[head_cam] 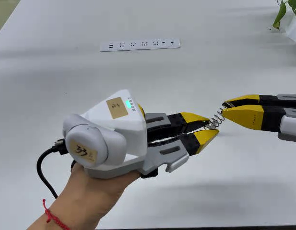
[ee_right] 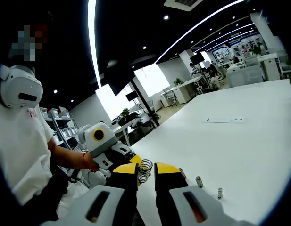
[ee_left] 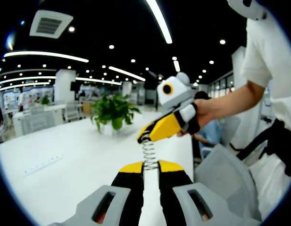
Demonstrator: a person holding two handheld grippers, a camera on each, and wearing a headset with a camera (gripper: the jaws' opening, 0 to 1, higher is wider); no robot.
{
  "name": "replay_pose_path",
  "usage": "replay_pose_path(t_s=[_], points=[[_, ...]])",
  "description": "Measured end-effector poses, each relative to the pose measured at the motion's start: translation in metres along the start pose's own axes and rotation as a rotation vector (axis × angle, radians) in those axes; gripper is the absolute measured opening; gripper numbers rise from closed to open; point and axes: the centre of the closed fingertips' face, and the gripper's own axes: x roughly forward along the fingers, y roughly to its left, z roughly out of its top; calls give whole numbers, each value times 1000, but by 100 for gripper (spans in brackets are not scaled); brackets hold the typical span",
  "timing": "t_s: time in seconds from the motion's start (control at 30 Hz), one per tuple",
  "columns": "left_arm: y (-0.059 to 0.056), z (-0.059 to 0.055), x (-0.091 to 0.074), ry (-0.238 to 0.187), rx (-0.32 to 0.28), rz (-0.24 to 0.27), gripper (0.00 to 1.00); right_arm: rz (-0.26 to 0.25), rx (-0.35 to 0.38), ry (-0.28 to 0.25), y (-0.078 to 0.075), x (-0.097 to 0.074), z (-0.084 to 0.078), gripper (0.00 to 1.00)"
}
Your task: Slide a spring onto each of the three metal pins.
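Observation:
A small metal spring [head_cam: 215,120] stretches in the air between both grippers, above the white table [head_cam: 138,86]. My left gripper [head_cam: 208,127], held by a hand at the lower left, has its yellow tips closed on one end of the spring [ee_left: 148,155]. My right gripper [head_cam: 224,108] comes in from the right and pinches the other end; the spring [ee_right: 144,170] sits end-on between its tips [ee_right: 145,169]. Short metal pins [ee_right: 199,181] [ee_right: 220,192] stand upright on the table just right of the right gripper's jaws. The right gripper [ee_left: 144,137] meets the spring from above in the left gripper view.
A white power strip [head_cam: 139,44] lies flat at the far middle of the table. A potted plant [head_cam: 286,14] stands at the far right corner. A person's arm and hand [ee_left: 216,106] hold the right gripper; a black cable [head_cam: 44,167] trails from the left one.

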Motion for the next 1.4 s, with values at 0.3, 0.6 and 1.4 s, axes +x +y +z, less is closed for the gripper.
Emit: replay_pose_path(t_s=[0.3, 0.6, 1.4], points=[[-3, 3, 2, -11, -12, -12, 11, -1, -69, 25, 8, 0, 3, 12], [-5, 1, 2, -8, -21, -22, 11, 5, -160, 81, 12, 1, 0, 12], [-13, -4, 3, 14, -4, -55, 11, 15, -399, 257, 26, 5, -9, 11]])
